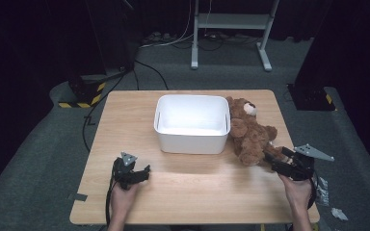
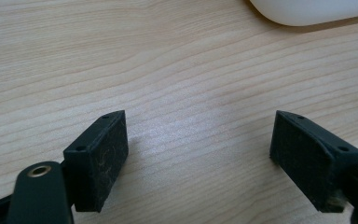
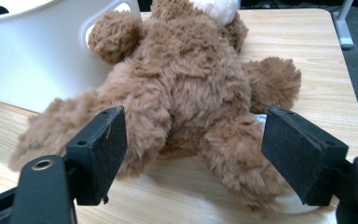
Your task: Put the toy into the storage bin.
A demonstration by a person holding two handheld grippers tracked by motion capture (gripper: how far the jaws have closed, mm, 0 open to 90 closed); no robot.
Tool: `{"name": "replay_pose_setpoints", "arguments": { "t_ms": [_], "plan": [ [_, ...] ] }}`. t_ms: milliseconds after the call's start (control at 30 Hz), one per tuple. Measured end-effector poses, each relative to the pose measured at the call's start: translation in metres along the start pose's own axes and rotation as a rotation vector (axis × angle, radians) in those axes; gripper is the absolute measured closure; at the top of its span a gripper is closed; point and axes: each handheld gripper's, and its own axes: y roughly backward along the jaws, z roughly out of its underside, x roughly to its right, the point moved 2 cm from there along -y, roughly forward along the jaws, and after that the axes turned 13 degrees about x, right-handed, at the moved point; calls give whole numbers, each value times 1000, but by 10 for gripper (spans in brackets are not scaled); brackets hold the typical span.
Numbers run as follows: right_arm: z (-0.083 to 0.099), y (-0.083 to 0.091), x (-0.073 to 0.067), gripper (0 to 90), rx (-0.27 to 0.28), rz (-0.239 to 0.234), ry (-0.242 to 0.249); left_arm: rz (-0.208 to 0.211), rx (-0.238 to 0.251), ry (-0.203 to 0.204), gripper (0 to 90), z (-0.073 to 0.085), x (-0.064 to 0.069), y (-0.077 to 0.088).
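Brown plush, the teddy bear lies on the desk, touching the white bin. The right gripper has its fingers wide around the bear's legs, probably to grasp it. The left gripper rests aside with wide, empty fingers.

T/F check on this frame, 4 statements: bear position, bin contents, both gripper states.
1. The teddy bear lies inside the white bin. False: it lies on the table, against the bin's right side.
2. The right gripper is open, jaws on either side of the bear's legs. True.
3. The left gripper is shut on a block. False: it is open over bare table.
4. The bin holds nothing visible. True.
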Motion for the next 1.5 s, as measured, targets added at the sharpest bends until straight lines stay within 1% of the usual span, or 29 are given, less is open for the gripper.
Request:
{"name": "replay_pose_setpoints", "arguments": {
  "t_ms": [33, 233, 300, 500, 700, 900, 1000, 1033, 1133, 1267, 1333, 1400, 1433, 1500],
  "plan": [
    [-2, -2, 0, 224, 7, -2, -3, 0, 0, 0, 190, 0, 0, 0],
    [-7, -5, 0, 230, -5, -5, 8, 0, 0, 0, 189, 0, 0, 0],
    [-10, -8, 1, 233, 0, 1, 6, 0, 0, 0, 189, 0, 0, 0],
    [-16, -12, 3, 240, 2, -3, 8, 0, 0, 0, 189, 0, 0, 0],
    [-21, -19, 4, 265, -6, -1, 9, 0, 0, 0, 189, 0, 0, 0],
    [-24, -26, 5, 269, -12, -19, -17, 0, 0, 0, 189, 0, 0, 0],
    [-26, -29, 6, 265, -15, -21, -20, 0, 0, 0, 189, 0, 0, 0],
    [-27, -32, 6, 263, -13, -22, -31, 0, 0, 0, 189, 0, 0, 0],
    [-29, -36, 6, 259, -19, -23, -27, 0, 0, 0, 189, 0, 0, 0],
    [-33, -45, 4, 253, -28, -44, -27, 0, 0, 0, 189, 0, 0, 0],
    [-34, -46, 4, 253, -28, -47, -32, 1, 0, 0, 189, 0, 0, 0],
    [-33, -51, 3, 249, -30, -60, -43, 1, 0, 0, 189, 0, 0, 0],
    [-33, -51, 3, 249, -30, -60, -43, 1, 0, 0, 189, 0, 0, 0],
    [-34, -57, 2, 245, -42, -58, -48, 1, 0, 0, 189, 0, 0, 0]
  ]
}}
